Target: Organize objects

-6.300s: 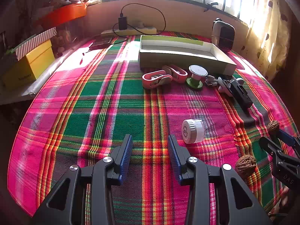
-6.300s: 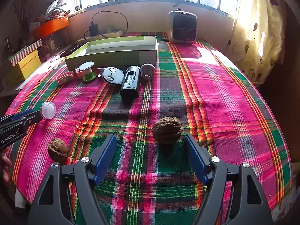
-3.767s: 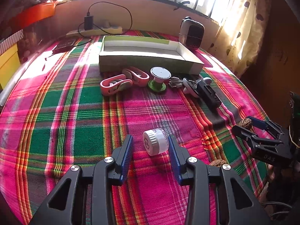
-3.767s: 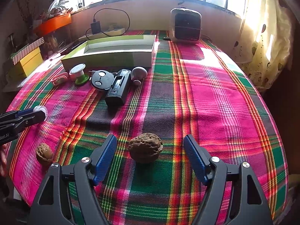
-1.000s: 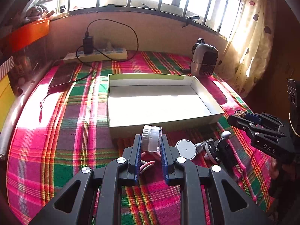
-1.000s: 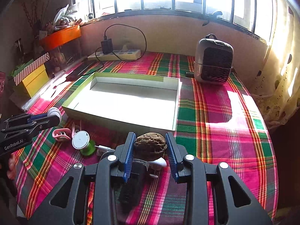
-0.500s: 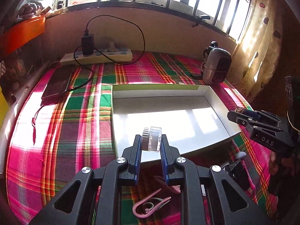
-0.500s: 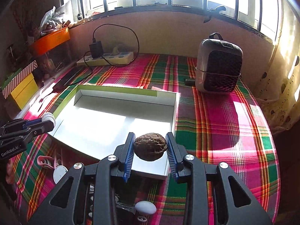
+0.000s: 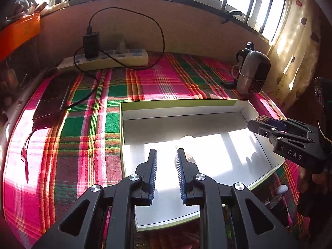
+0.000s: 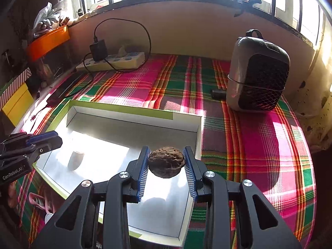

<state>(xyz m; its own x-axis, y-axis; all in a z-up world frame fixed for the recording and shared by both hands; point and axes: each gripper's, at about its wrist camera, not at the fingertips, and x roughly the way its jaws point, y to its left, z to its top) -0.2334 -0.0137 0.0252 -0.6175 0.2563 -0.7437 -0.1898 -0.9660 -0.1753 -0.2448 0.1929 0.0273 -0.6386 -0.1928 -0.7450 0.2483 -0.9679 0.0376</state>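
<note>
Gripping a walnut (image 10: 166, 161), right gripper (image 10: 166, 166) hovers above the box (image 10: 134, 112).

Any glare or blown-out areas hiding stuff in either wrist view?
Left wrist: sun patch on the box floor washes out the white jar ahead of the open left gripper. Right wrist: the jar reads faintly; the walnut is clear. Windows blown out in both.

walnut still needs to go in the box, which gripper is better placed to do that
Right. The right gripper is shut on the walnut and hangs over the box. The left gripper is open and holds nothing; its jar already lies inside.
</note>
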